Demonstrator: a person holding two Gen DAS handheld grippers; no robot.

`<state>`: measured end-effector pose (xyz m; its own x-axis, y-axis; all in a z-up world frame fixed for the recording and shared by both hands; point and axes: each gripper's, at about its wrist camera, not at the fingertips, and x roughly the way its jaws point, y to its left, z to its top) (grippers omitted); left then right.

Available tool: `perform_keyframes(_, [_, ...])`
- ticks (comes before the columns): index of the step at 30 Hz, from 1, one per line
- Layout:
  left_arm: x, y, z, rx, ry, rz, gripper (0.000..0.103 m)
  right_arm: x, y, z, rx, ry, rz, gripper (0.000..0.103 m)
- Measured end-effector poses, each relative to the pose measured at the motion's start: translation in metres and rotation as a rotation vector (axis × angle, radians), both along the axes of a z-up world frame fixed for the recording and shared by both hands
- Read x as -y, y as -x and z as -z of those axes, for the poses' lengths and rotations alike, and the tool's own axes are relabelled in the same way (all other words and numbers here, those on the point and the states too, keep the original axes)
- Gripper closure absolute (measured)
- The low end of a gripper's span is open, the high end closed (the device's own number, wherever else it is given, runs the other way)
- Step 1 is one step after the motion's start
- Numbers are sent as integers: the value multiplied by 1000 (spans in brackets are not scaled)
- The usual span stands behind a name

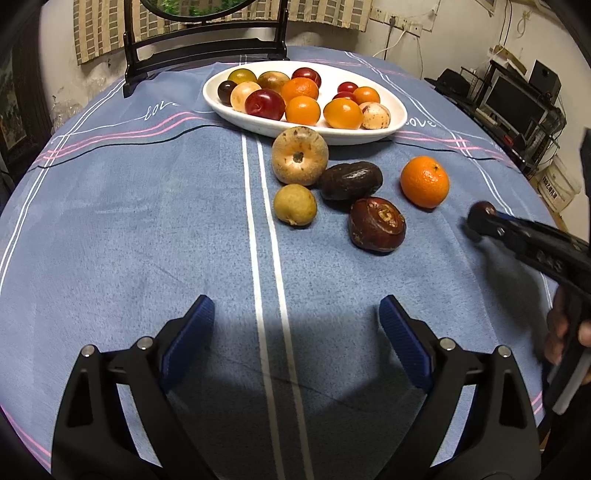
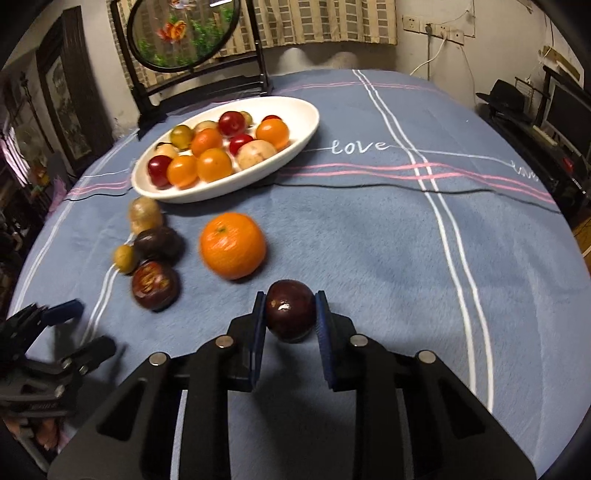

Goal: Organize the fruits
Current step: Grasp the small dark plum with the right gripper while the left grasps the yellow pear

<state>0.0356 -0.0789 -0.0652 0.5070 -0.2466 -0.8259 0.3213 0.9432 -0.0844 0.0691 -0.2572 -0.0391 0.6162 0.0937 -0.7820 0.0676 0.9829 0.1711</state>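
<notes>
My right gripper (image 2: 290,314) is shut on a dark red plum (image 2: 290,308) just above the blue tablecloth; in the left wrist view the same plum (image 1: 482,209) shows at the tip of that gripper at the right. An orange (image 2: 232,244) lies just beyond it. Left of the orange sit a tan round fruit (image 1: 300,155), a dark oval fruit (image 1: 350,180), a small yellow-green fruit (image 1: 294,204) and a brown fruit (image 1: 376,223). The white oval bowl (image 1: 391,127) behind them holds several fruits. My left gripper (image 1: 295,317) is open over bare cloth, nothing between its fingers.
A dark wooden stand with a round picture (image 2: 184,33) stands at the table's far edge behind the bowl (image 2: 310,122). Shelves with electronics (image 1: 517,99) are off the table to the right. A hand (image 1: 565,328) holds the right gripper's handle.
</notes>
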Motion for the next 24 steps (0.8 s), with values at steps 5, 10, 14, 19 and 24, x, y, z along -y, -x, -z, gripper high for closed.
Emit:
perform_keyframes(5, [-1, -18, -5, 13, -41, -17, 12, 3, 7, 3, 6, -82, -22, 77])
perform_keyframes(10, [2, -42, -6, -6, -63, -20, 27, 6, 4, 7, -14, -106, -21, 77])
perform_keyframes(14, [13, -54, -5, -1, -100, -1, 36, 7, 5, 8, -17, -120, -26, 77])
perform_keyframes(19, [24, -59, -3, 20, -120, 28, 43, 8, 4, 9, -26, -127, -26, 77])
perform_keyframes(24, [27, -59, -3, 30, -98, 75, 73, 7, 5, 10, -29, -122, -27, 77])
